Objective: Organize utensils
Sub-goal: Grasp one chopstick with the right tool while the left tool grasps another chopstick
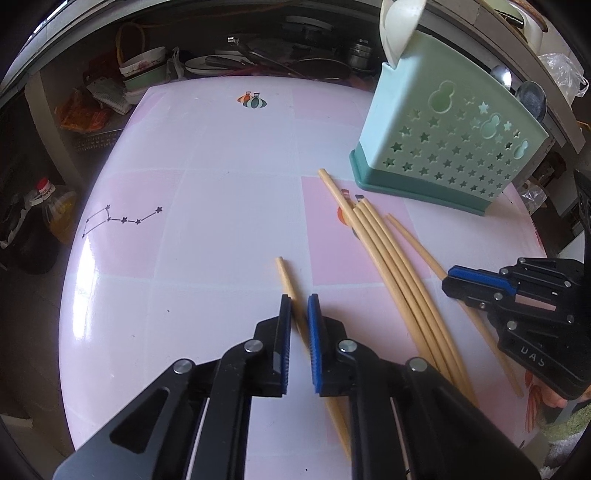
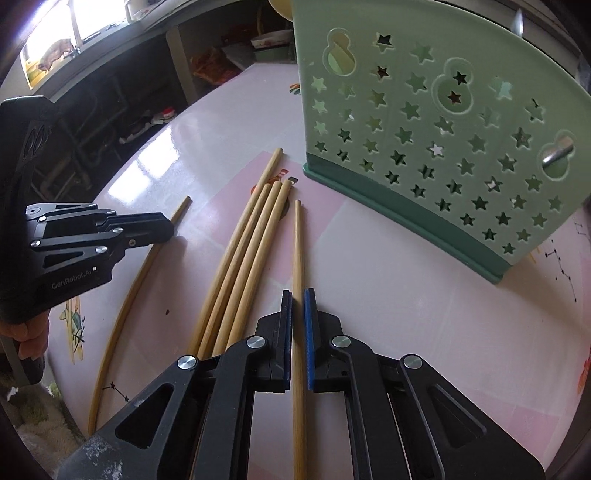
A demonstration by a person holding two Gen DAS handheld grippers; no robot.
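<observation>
On the pink-and-white checked table (image 1: 207, 177), the left gripper (image 1: 298, 306) sits low with its blue-padded jaws narrowed around a single chopstick (image 1: 286, 275) that lies apart from the others, toward the table's middle; the pads are close on either side of it, though a sliver of gap shows. The right gripper (image 2: 297, 306) likewise straddles another lone chopstick (image 2: 297, 240), jaws nearly closed on it, and whether they press it I cannot tell. Between the two grippers lies a bundle of four chopsticks (image 2: 243, 240), side by side and touching. A mint-green utensil holder (image 2: 424, 122) pierced with star holes stands upright near the table's far right edge, just beyond the chopstick tips, with a white ladle (image 1: 397, 26) sticking out of its top.
</observation>
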